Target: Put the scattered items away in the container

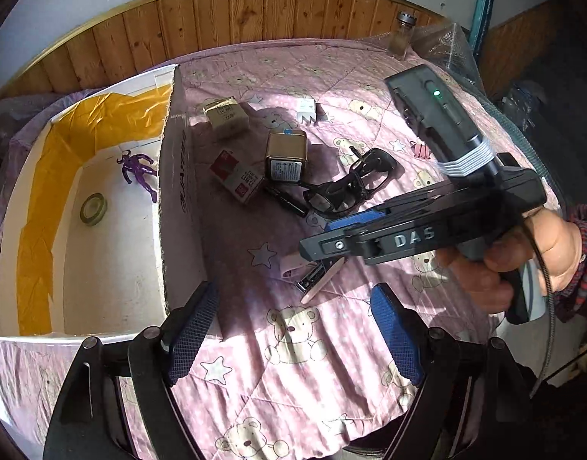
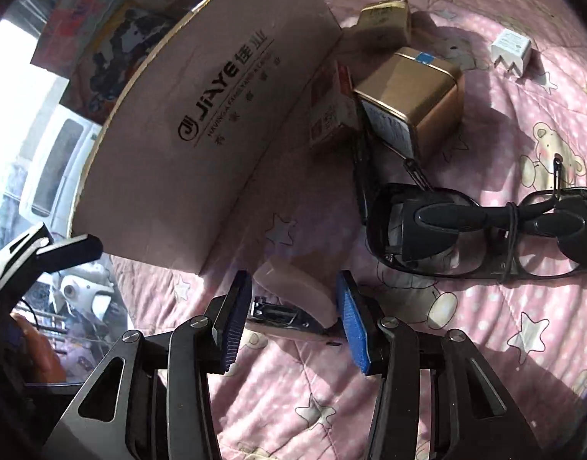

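Blue-padded fingers of the right hand-held gripper (image 2: 293, 318) straddle a pink stapler (image 2: 293, 299) lying on the pink bear-print quilt (image 2: 485, 345), the pads a little apart from its sides (whether either pad touches it is unclear). The left hand-held gripper (image 1: 293, 329) hovers wide and empty above the quilt, beside the near corner of the white cardboard box (image 1: 174, 191). Just past the stapler lie black glasses (image 2: 485, 230), a gold tin (image 2: 412, 103), a red-and-white carton (image 1: 235, 180) and a white charger (image 2: 512, 51). Inside the box rest a purple figure (image 1: 138, 170) and a tape roll (image 1: 93, 209).
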The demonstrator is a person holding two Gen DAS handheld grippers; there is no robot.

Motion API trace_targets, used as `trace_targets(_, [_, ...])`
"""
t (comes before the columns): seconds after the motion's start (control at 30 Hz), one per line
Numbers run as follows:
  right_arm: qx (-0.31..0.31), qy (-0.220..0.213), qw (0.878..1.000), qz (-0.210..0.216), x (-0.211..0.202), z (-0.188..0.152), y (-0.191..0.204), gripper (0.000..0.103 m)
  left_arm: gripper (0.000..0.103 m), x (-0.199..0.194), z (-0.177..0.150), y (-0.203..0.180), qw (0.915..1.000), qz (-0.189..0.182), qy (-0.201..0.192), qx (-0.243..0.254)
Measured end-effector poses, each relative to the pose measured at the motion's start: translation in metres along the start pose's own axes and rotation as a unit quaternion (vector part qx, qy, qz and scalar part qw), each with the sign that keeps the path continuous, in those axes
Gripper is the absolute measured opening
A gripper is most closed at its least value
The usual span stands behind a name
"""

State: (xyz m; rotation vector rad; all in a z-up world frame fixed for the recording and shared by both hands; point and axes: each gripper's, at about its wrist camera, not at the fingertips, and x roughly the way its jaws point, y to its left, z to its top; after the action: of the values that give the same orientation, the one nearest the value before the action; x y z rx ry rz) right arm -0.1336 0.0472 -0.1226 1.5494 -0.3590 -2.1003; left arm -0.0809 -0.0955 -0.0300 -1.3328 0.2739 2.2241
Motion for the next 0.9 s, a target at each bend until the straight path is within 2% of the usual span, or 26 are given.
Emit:
trace_targets(0.03, [-0.021, 0.005, 1.000, -0.008, 0.002, -0.005, 0.006, 0.032, 0.083, -0.001, -0.002, 0.001, 1.0000, 0.000, 0.001, -0.003])
trace_targets(0.07, [-0.039, 0.003, 0.999, -0.013, -0.001, -0.012, 0.012, 0.025, 0.083, -0.002, -0.005, 0.002, 1.0000, 0.001, 0.001, -0.005])
trace_targets(0.13, [-0.068, -0.006, 0.997, -0.028, -0.011, -0.029, 0.023, 0.017, 0.083, -0.006, -0.007, 0.003, 1.0000, 0.003, -0.002, -0.006])
trace_targets(0.17, [-0.080, -0.008, 0.996, -0.032, -0.015, -0.038, 0.027, 0.016, 0.083, -0.008, -0.007, 0.003, 1.0000, 0.004, -0.005, -0.004])
trace_targets(0.23, [-0.084, -0.003, 0.996, -0.020, -0.019, -0.054, 0.029, 0.016, 0.083, -0.009, -0.007, 0.003, 1.0000, -0.001, -0.008, -0.004])
trace_targets(0.33, [-0.060, 0.008, 0.998, 0.015, -0.016, -0.063, 0.023, 0.017, 0.083, -0.008, -0.006, 0.000, 0.9997, -0.022, -0.008, -0.010])
trace_targets(0.4, [-0.024, -0.013, 0.999, 0.018, -0.019, -0.058, 0.013, 0.025, 0.083, -0.004, -0.006, -0.006, 0.9996, -0.028, -0.004, -0.005])
trace_targets(0.43, [-0.005, -0.032, 0.999, 0.022, -0.022, -0.054, 0.008, 0.040, 0.083, -0.003, -0.006, -0.008, 0.9997, -0.026, -0.001, -0.001])
trace_targets(0.47, [0.009, -0.052, 0.998, 0.023, -0.023, -0.048, 0.004, 0.045, 0.083, -0.003, -0.007, -0.010, 0.9997, -0.026, 0.001, 0.001])
trace_targets(0.5, [0.016, -0.059, 0.998, 0.023, -0.020, -0.042, 0.002, 0.045, 0.083, -0.004, -0.008, -0.011, 0.9996, -0.027, 0.002, 0.002])
trace_targets(0.57, [0.010, -0.040, 0.999, 0.034, 0.001, -0.031, 0.004, 0.045, 0.083, -0.004, -0.011, -0.011, 0.9996, -0.026, 0.004, 0.002])
trace_targets(0.63, [0.009, -0.032, 0.998, 0.059, 0.012, -0.026, 0.005, 0.041, 0.083, -0.005, -0.012, -0.009, 0.9998, -0.020, 0.006, -0.003])
trace_targets(0.67, [0.002, -0.035, 0.998, 0.051, 0.011, -0.025, 0.008, 0.027, 0.083, -0.006, -0.011, -0.006, 0.9998, -0.017, 0.004, -0.007])
trace_targets(0.8, [-0.041, -0.079, 0.996, -0.022, -0.026, -0.033, 0.022, 0.027, 0.083, -0.011, -0.005, 0.000, 0.9994, -0.024, -0.004, -0.026])
trace_targets(0.83, [-0.054, -0.094, 0.992, -0.057, -0.037, -0.037, 0.024, 0.027, 0.083, -0.011, -0.002, 0.001, 0.9991, -0.029, -0.007, -0.030])
trace_targets(0.9, [-0.095, -0.121, 0.976, -0.154, -0.052, -0.045, 0.029, 0.027, 0.083, -0.009, 0.004, -0.001, 0.9985, -0.040, -0.009, -0.035])
